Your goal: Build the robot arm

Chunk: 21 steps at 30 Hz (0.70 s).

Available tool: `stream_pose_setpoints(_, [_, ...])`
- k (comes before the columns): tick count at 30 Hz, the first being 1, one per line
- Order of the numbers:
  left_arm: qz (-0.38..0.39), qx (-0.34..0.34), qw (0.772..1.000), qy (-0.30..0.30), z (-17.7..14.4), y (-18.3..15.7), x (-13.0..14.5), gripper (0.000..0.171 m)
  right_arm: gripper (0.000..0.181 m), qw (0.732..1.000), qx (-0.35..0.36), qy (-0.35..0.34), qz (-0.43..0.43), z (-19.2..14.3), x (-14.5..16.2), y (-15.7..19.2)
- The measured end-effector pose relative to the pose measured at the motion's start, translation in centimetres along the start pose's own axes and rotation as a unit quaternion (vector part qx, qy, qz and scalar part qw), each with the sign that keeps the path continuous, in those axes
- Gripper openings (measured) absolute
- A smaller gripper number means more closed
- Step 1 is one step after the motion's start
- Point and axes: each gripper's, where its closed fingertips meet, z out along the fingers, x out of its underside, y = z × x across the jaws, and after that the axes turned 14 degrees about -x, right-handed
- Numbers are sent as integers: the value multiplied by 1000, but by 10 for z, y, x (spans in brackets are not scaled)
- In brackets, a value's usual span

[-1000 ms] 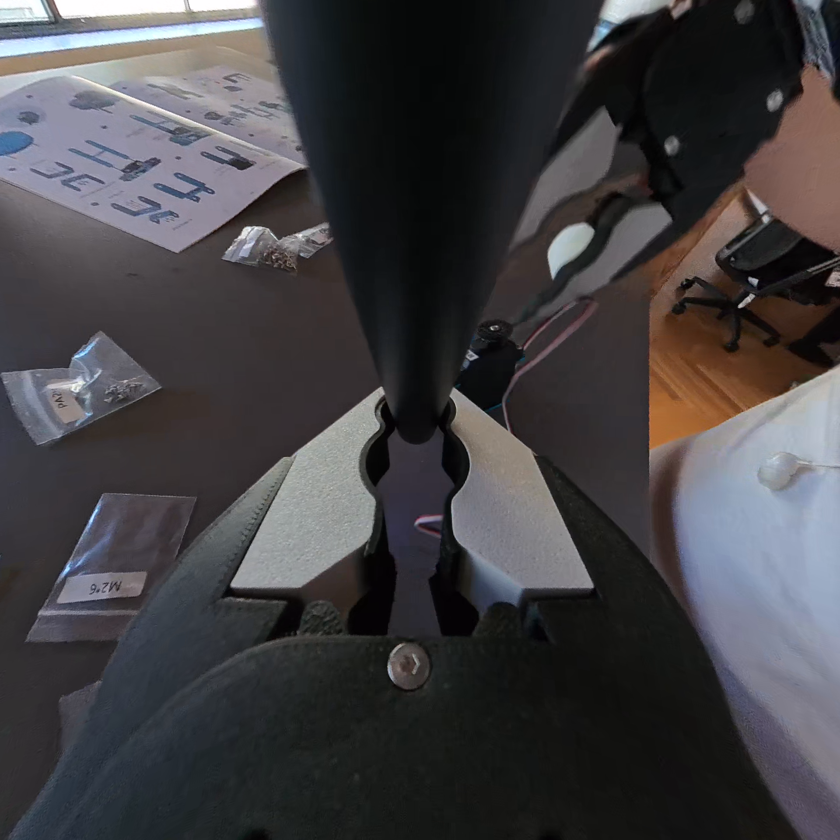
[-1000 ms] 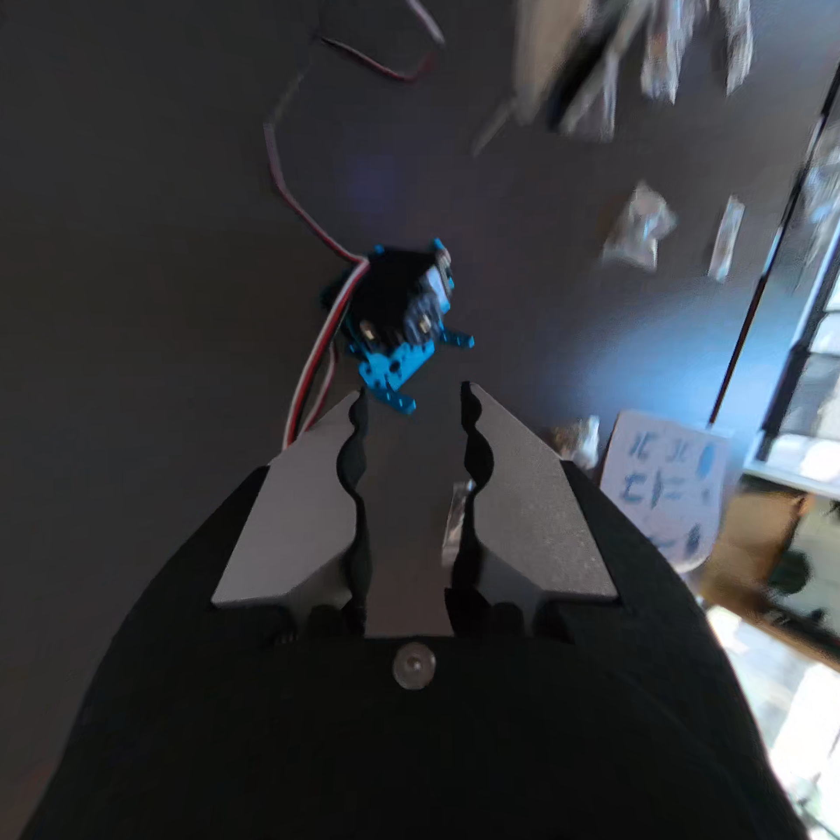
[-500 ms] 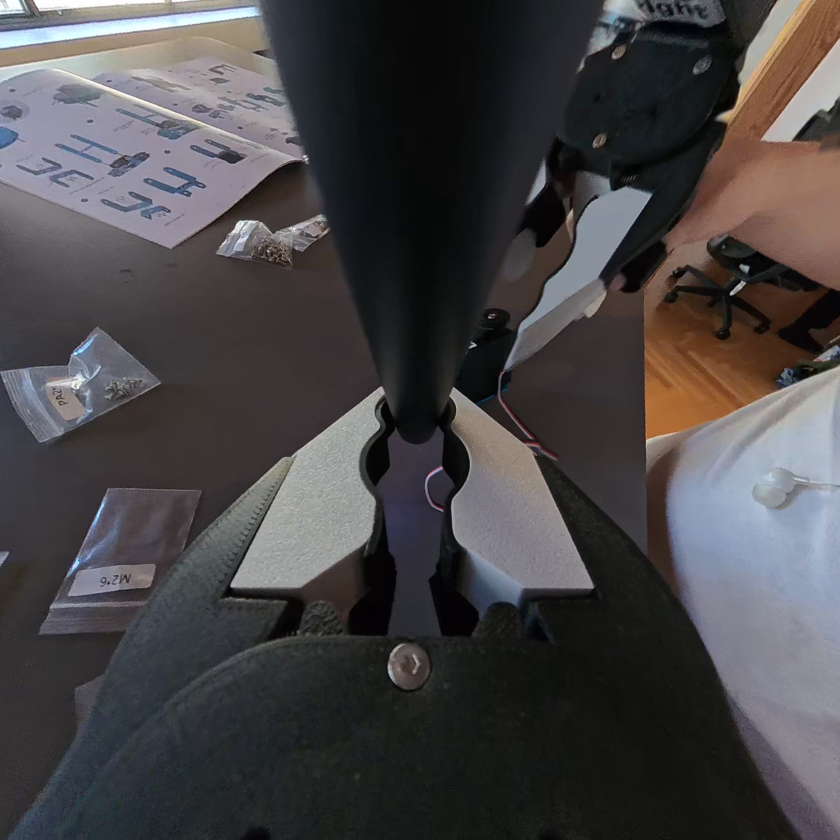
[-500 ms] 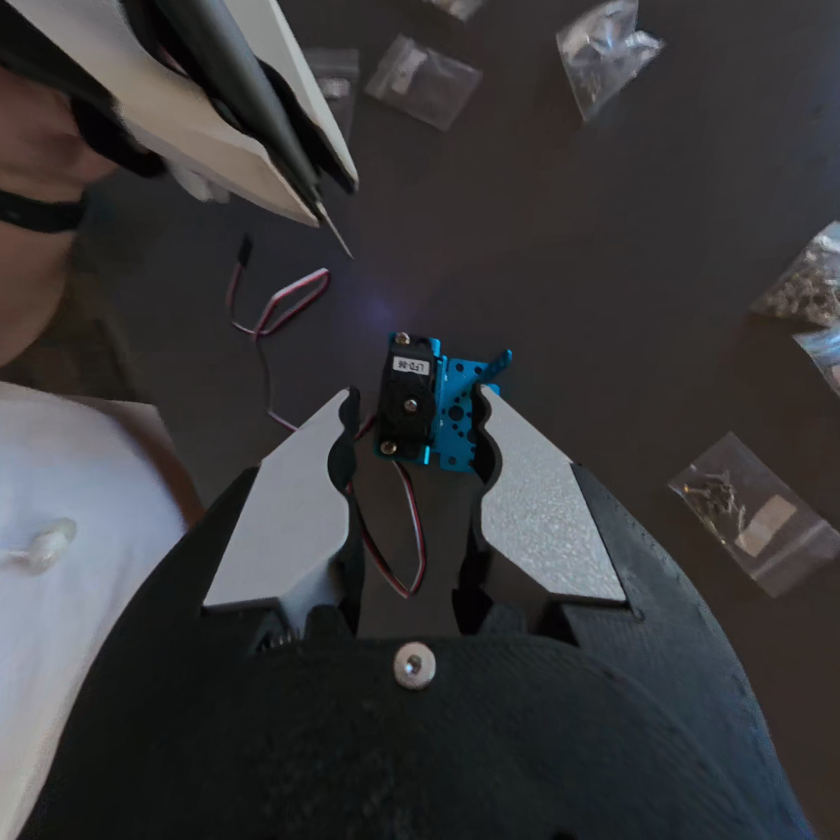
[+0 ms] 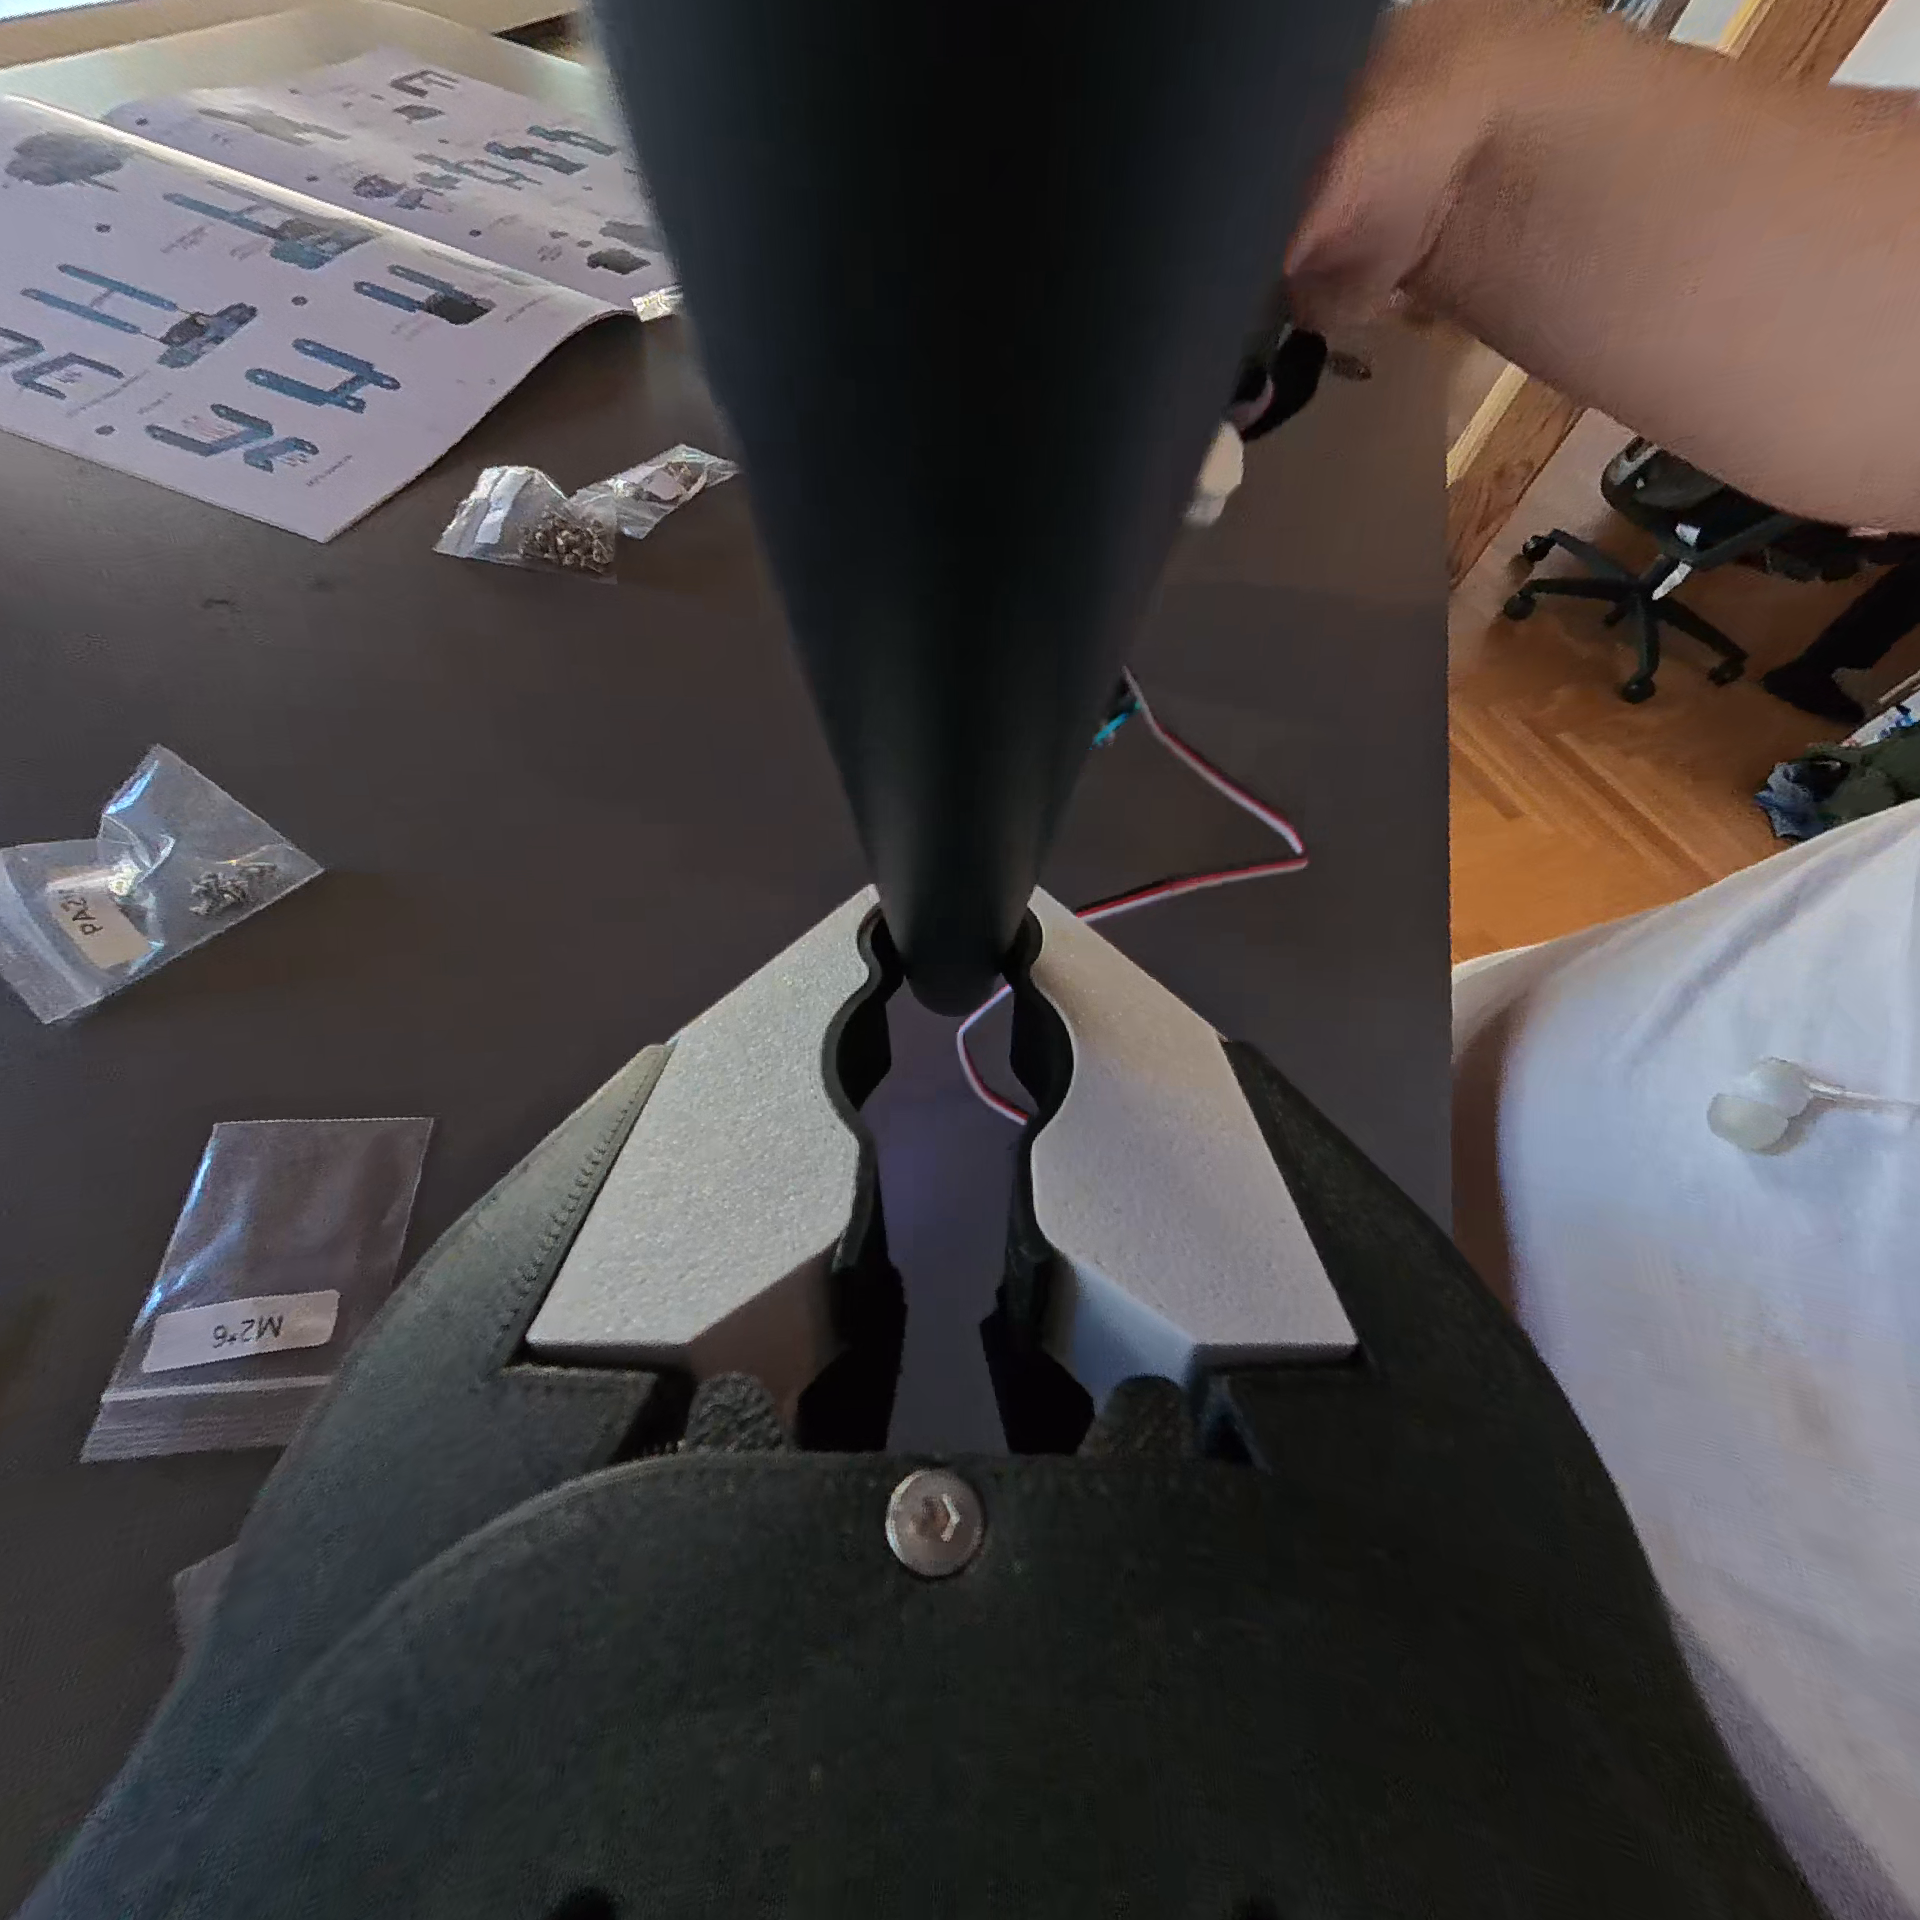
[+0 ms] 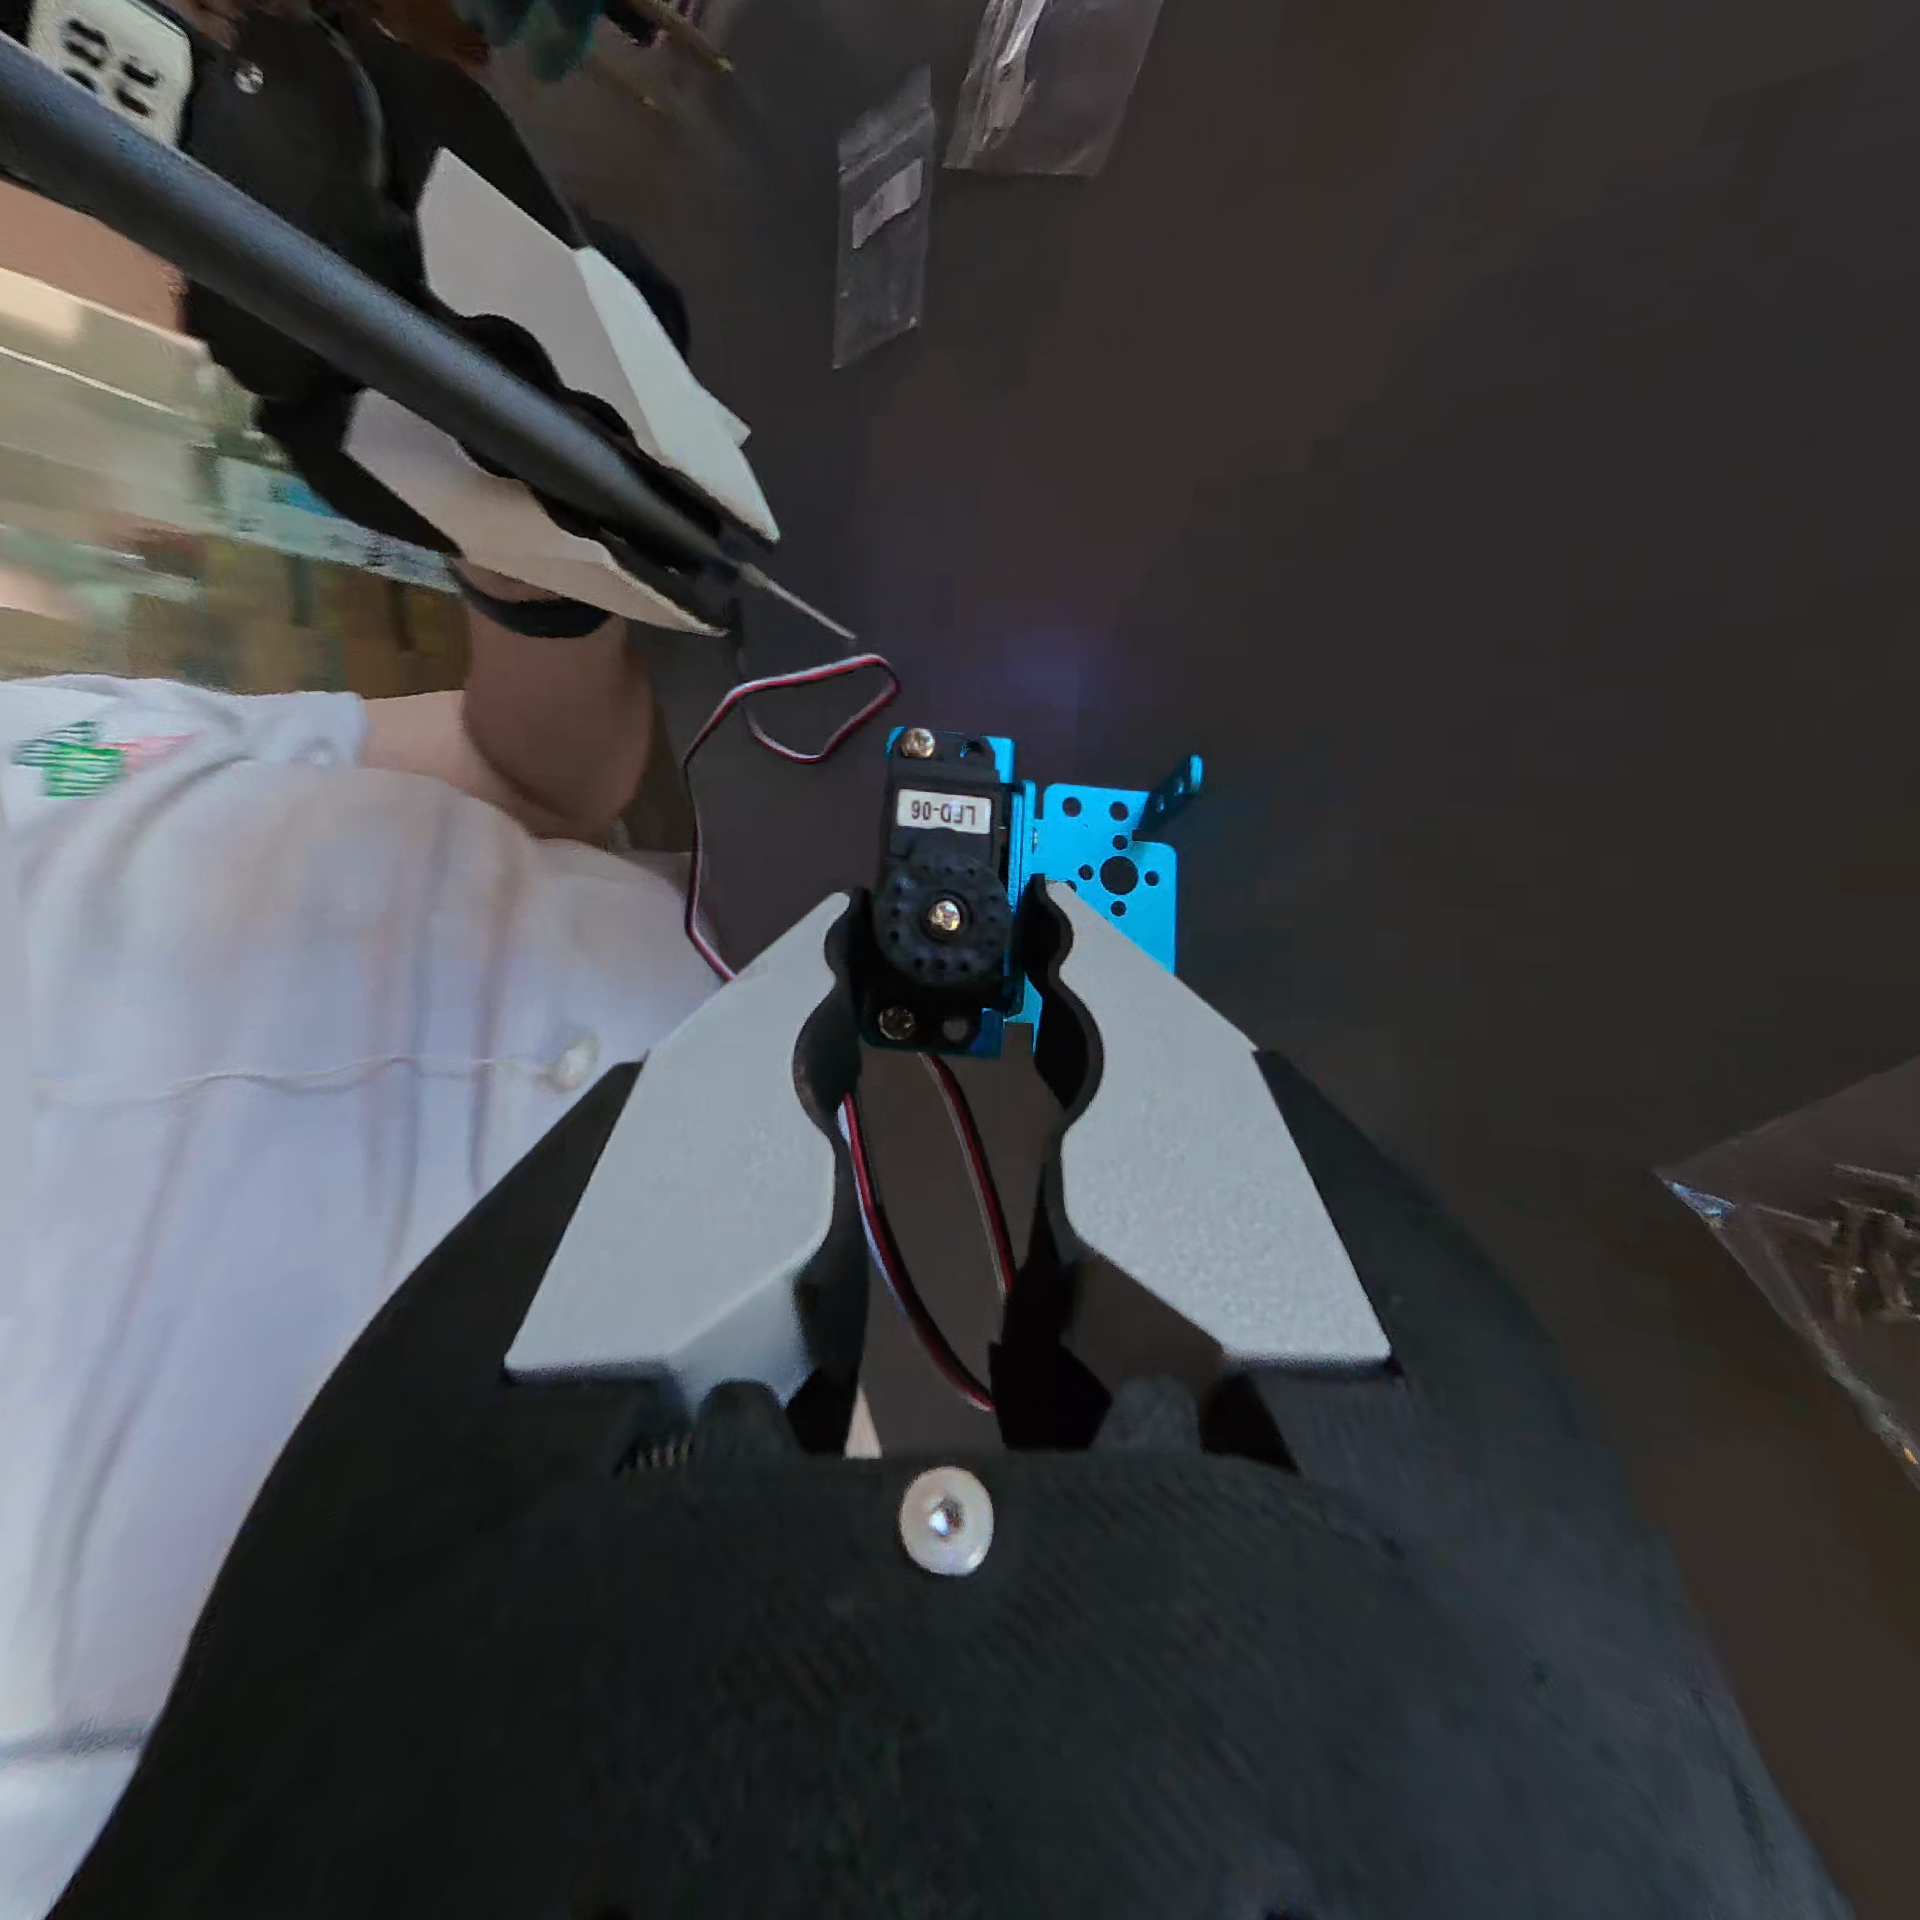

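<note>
My left gripper (image 5: 954, 925) is shut on a black screwdriver (image 5: 966, 416), whose handle fills the middle of the left wrist view. In the right wrist view that left gripper (image 6: 740, 577) holds the screwdriver (image 6: 364, 312) with its thin tip pointing at the servo wire (image 6: 790, 707). My right gripper (image 6: 945, 904) is shut on a black servo (image 6: 940, 831) mounted in a blue metal bracket (image 6: 1112, 862), with a fingertip against each side. The red, white and black wire runs back between the fingers and also shows in the left wrist view (image 5: 1226, 883).
On the dark table (image 5: 520, 727) lie several small clear bags of screws (image 5: 156, 883) (image 5: 260, 1278) (image 5: 540, 530) and an open instruction sheet (image 5: 260, 260). The table edge (image 5: 1446, 831) is at the right, with a person's white shirt (image 5: 1714, 1247) beside it. Another bag (image 6: 1829, 1247) lies right of the servo.
My right gripper has come down over the servo and its fingers have narrowed onto it. The left gripper with the screwdriver has stayed nearly still, and the wire has shifted.
</note>
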Motion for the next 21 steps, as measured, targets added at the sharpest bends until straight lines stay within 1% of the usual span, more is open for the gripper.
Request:
stream_pose_setpoints(4, [-7,8,1000,13,2,1,3,17,29,997,-73,-10,24,-4,-5,10])
stream_pose_setpoints(7, [-6,11,999,43,7,2,13,18,29,995,-98,-14,29,-7,-7,14])
stream_pose_setpoints(11, [-24,33,996,82,13,-2,24,17,29,995,-97,-1,19,-7,-5,16])
stream_pose_setpoints(14, [-62,63,991,100,16,-5,28,17,29,996,-91,13,0,-6,-4,23])
stream_pose_setpoints(19, [-127,115,978,121,16,-11,31,17,29,995,-90,26,-26,-6,-6,37])
stream_pose_setpoints(21, [-146,139,970,138,14,-14,34,17,29,995,-92,30,-31,-6,-7,42])
